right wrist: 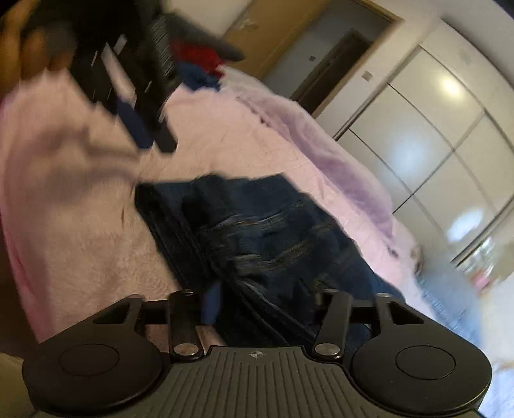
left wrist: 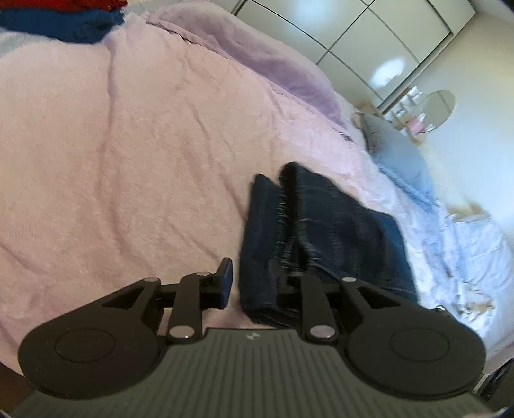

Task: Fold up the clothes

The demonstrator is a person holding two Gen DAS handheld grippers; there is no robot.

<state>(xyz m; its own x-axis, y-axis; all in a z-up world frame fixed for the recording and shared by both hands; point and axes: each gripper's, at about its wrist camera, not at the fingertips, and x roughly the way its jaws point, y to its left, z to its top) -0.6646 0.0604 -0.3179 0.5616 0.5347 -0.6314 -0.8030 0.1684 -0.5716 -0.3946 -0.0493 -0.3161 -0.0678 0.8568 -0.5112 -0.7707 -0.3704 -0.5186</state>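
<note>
The folded jeans (left wrist: 324, 244) lie on the pink blanket (left wrist: 128, 160), filling the lower right of the left wrist view and the centre of the right wrist view. They are dark denim with frayed, ripped patches across the top layer, doubled into a thick bundle with two rounded ends toward the middle of the frame.

Denim like this is likely heavy for cloth and fairly stiff at seams and waistband, yet it will still sag and slide open if lifted by one layer. The safest hold is probably at a folded edge or thick seam, catching all layers together, and away from the ripped patches, which could snag a finger.

The left gripper (left wrist: 253, 276) stands part open over the near end of the jeans; its left finger (left wrist: 226, 278) is clear above the blanket, while the right one is dark against dark cloth, so contact there cannot be told. The right gripper (right wrist: 266, 305) stands wide, with denim between its fingers but seemingly not pinched.

The right wrist view is smeared by motion. In its upper left the other gripper and a hand (right wrist: 29, 48) are blurred. A red and blue pile of clothes (left wrist: 64, 19) is cut off at the top left edge of the left wrist view.
</note>
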